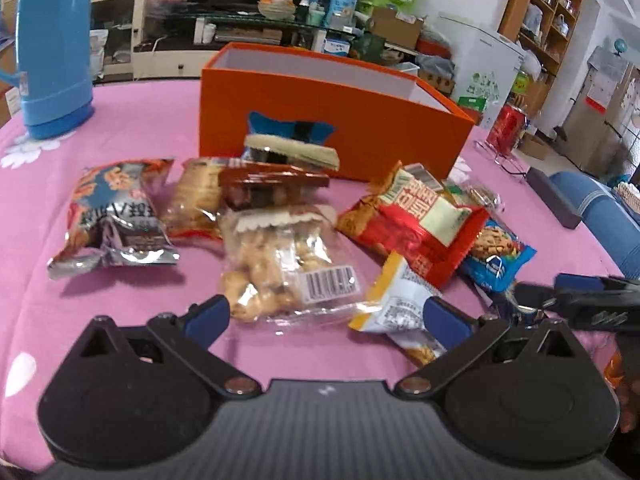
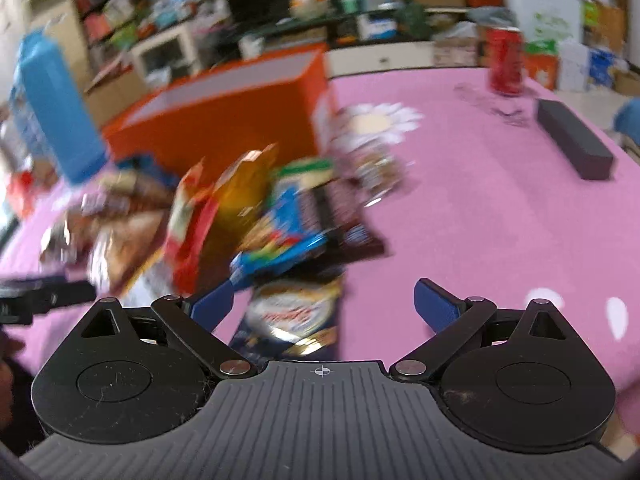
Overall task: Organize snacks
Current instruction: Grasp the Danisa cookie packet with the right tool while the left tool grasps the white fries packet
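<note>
Snack packets lie heaped on the pink bench before an orange box; the left gripper and right gripper both hang over them, fingers wide, holding nothing.

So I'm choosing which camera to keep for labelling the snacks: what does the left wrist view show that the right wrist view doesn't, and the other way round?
Only the left wrist view shows the clear bag of peanuts sharply, with its barcode, and the silver packet at the pile's left end.

Only the right wrist view shows the dark packet lying between the right gripper's open fingers, and the whole black case.

Both show the orange box, blue flask, red can and pink cloth.
</note>
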